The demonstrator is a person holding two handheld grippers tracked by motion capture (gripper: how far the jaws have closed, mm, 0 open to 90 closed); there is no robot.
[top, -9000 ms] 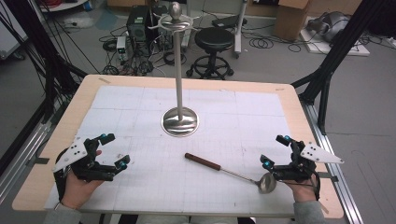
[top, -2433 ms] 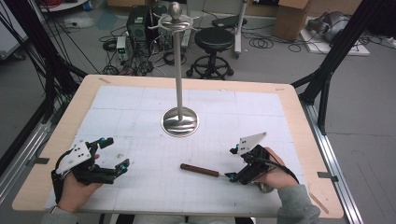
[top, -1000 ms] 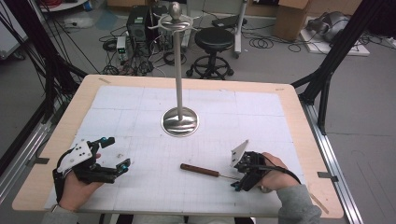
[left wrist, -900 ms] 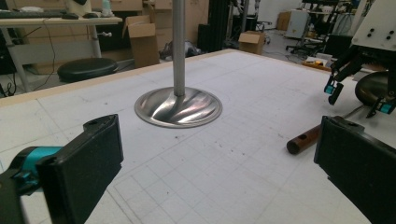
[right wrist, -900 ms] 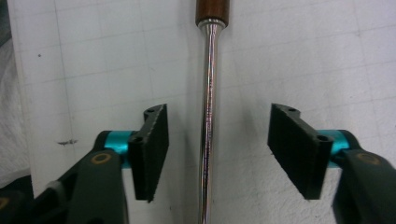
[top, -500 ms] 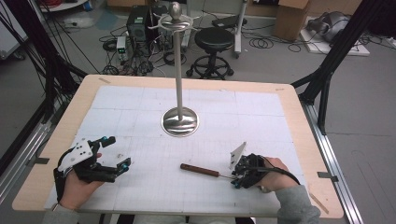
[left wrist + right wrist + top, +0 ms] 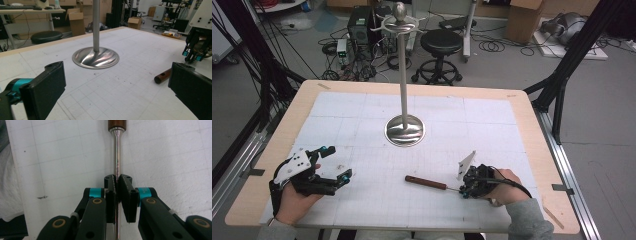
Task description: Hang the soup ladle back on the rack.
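Note:
A ladle with a brown wooden handle (image 7: 426, 183) and a thin metal shaft (image 7: 116, 152) lies flat on the white gridded mat (image 7: 377, 200). My right gripper (image 7: 466, 190) sits over the shaft near its bowl end, tilted down toward the mat. In the right gripper view its jaws (image 7: 117, 180) have just been closing and now pinch the shaft between the pads. The ladle's bowl is hidden under the right hand. My left gripper (image 7: 337, 162) rests at the near left, open with nothing between its jaws (image 7: 117, 75).
A tall metal stand (image 7: 404, 130) with a round base rises from the middle of the mat, hooks at its top. The wooden table edge (image 7: 557, 165) runs along the right. Beyond the table are a stool, cables and boxes on the floor.
The right hand came from the right edge to the ladle's shaft, and over the last second its jaws drew together onto it. The ladle turned slightly. The left hand stayed put.

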